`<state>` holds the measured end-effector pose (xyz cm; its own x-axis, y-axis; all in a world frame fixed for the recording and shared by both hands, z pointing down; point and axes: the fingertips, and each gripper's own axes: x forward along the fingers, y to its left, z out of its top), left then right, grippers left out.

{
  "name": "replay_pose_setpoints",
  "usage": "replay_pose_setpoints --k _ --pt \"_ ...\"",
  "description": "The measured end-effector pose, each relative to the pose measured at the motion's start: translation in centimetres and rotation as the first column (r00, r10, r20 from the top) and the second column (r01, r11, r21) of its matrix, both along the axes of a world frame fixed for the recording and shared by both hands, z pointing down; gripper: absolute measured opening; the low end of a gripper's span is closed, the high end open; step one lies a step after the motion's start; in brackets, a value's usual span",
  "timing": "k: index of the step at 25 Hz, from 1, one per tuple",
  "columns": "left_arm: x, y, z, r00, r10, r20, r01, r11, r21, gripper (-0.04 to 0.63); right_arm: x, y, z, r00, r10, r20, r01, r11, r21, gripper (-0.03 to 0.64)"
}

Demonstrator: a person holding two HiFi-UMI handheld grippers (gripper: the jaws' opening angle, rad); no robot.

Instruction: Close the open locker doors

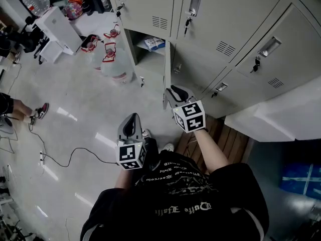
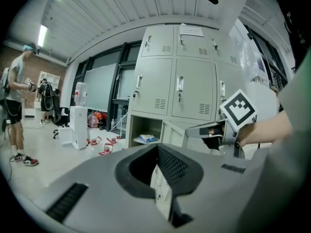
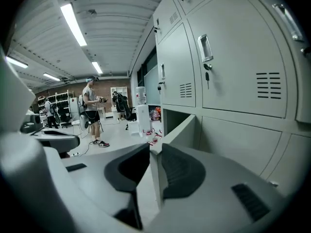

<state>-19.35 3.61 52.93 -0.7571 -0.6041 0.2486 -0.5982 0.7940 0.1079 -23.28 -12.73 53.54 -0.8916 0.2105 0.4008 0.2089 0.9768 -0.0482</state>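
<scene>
- Glossy pale floor (image 1: 75,134) wide open left of tall grey metal lockers (image 1: 225,14).
- Grey bottom locker door (image 1: 166,74) swung outward, free edge clamped in right tongs (image 3: 155,152).
- Left tongs (image 2: 158,149) released, empty, above floor.

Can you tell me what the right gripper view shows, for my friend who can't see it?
The right gripper grips the free edge of an open locker door between its fingers, low in a bank of grey lockers whose doors above are shut. Far off, a person stands in a bright room.
</scene>
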Motion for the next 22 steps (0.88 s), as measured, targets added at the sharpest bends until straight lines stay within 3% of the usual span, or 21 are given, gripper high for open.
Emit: replay_pose_setpoints --k 7,17,22 --pt "-2.2 1.9 0.4 0.999 -0.044 0.003 0.044 0.999 0.009 0.008 -1.0 1.9 0.1 1.000 -0.008 0.013 0.008 1.000 -0.024 0.076" --pt "-9.0 5.6 1.7 1.000 -0.014 -0.021 0.013 1.000 -0.015 0.008 -4.5 6.3 0.1 0.998 0.027 0.049 -0.025 0.999 -0.034 0.075" --pt "-12.7 6.2 2.4 0.999 0.033 -0.038 -0.034 0.999 -0.025 0.008 -7.8 8.9 0.1 0.998 -0.007 0.069 0.010 0.999 -0.036 0.067"
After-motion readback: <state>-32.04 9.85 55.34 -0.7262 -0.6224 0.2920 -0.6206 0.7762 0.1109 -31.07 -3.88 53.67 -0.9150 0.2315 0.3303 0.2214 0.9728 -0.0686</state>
